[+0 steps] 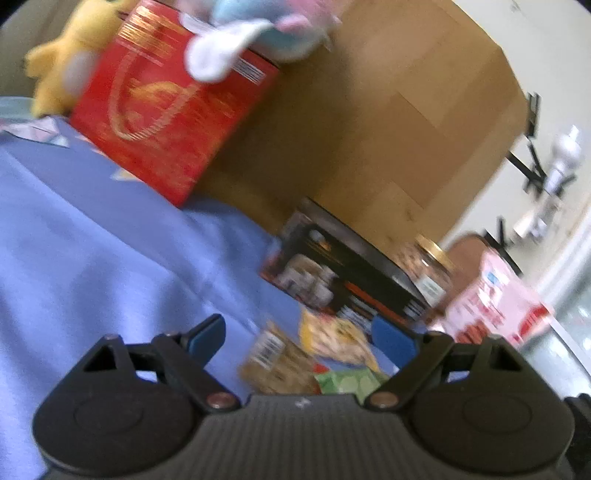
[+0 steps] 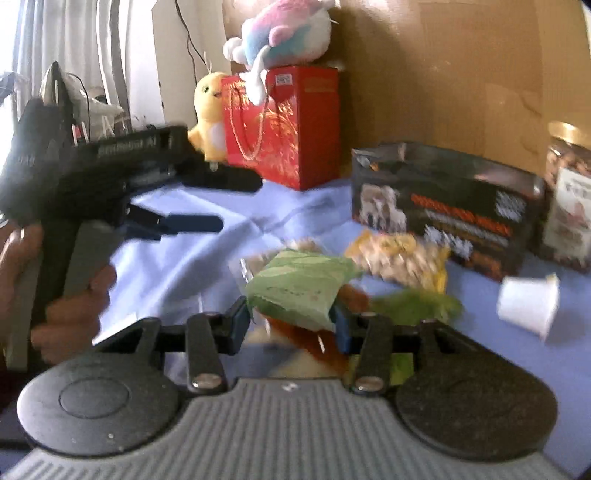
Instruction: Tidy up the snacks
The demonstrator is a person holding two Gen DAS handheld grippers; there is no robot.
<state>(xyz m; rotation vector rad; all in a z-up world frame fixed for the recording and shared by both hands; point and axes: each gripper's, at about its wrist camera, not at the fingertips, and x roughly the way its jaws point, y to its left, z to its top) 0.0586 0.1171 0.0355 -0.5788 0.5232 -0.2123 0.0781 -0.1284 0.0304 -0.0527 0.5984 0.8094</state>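
Note:
My right gripper (image 2: 291, 321) is shut on a light green snack packet (image 2: 295, 284), held just above a pile of packets on the blue cloth. The pile holds a yellow packet (image 2: 402, 254), an orange packet (image 2: 321, 343) and a darker green one (image 2: 417, 306). My left gripper (image 1: 299, 332) is open and empty, hovering above the cloth near a brown packet (image 1: 277, 365), the yellow packet (image 1: 340, 339) and a green packet (image 1: 351, 382). The left gripper also shows in the right wrist view (image 2: 229, 203), at the left, apart from the pile.
A black box (image 2: 447, 203) stands behind the pile, with a gold-lidded jar (image 2: 569, 199) to its right and a pink carton (image 1: 495, 306) beyond. A red gift bag (image 2: 284, 129) with plush toys (image 2: 284, 33) stands at the back. A white cup (image 2: 528, 306) lies at right.

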